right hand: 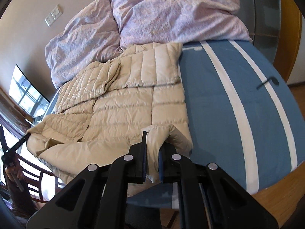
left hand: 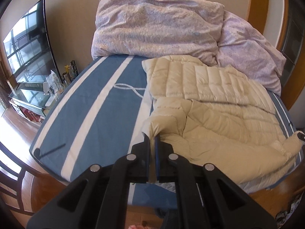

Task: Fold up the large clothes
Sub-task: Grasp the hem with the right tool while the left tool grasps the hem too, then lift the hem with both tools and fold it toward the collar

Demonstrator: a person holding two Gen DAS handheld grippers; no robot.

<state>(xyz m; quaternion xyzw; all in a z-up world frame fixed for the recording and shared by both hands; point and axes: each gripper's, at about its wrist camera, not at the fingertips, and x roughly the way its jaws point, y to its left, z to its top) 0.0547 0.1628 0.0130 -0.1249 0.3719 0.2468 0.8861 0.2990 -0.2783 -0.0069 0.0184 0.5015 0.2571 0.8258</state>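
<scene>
A cream puffer jacket [right hand: 122,103] lies spread on the blue striped bed [right hand: 219,95], just in front of the lilac duvet [right hand: 171,13]. The left gripper [left hand: 152,139] pinches one near corner, and the right gripper [right hand: 152,139] is clamped on the other.

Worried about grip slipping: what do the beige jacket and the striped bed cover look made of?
Beige jacket: likely thin nylon-type shell over puffy fill, with stitched quilt channels and a slight sheen. Striped bed cover: matte woven fabric, probably cotton, flat and dull.
</scene>
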